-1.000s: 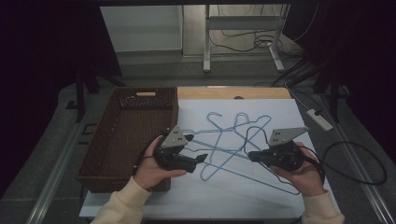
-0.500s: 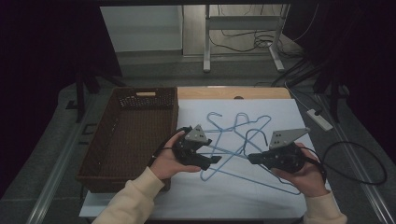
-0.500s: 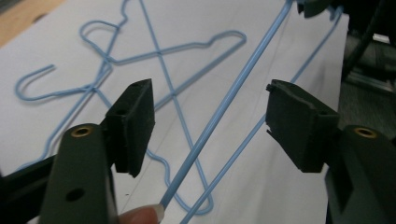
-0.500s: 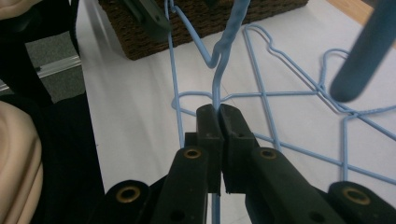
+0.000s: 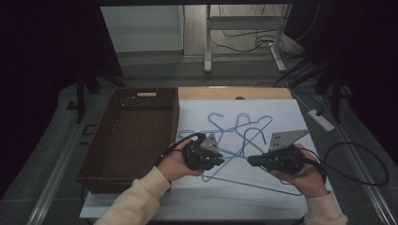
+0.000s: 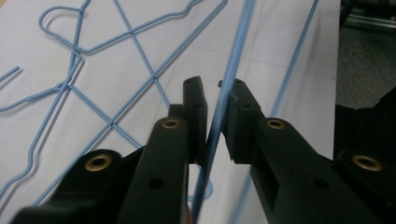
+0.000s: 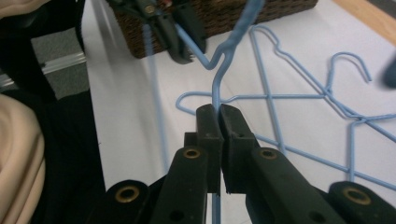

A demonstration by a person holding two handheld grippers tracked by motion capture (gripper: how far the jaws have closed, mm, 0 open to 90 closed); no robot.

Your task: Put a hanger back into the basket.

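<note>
My left gripper (image 5: pixel 219 160) has slid right since the earlier frame, and its jaws have just been closing around the blue hanger (image 5: pixel 244 180) wire. My right gripper (image 5: pixel 250 161) pinches that hanger's neck, raised near the table's (image 5: pixel 281 108) front edge. Farther back lie more hangers (image 5: pixel 237 123); the wicker basket (image 5: pixel 126 136) sits at the left edge.

Cream long sleeves (image 5: pixel 141 199) on both forearms, left hand-held gripper (image 5: pixel 220 161) and right hand-held gripper (image 5: pixel 251 160) in matte black, brass-ringed screw holes along the jaws, grey three-cornered plates on top, black cable (image 5: pixel 361 161) trailing in loops
</note>
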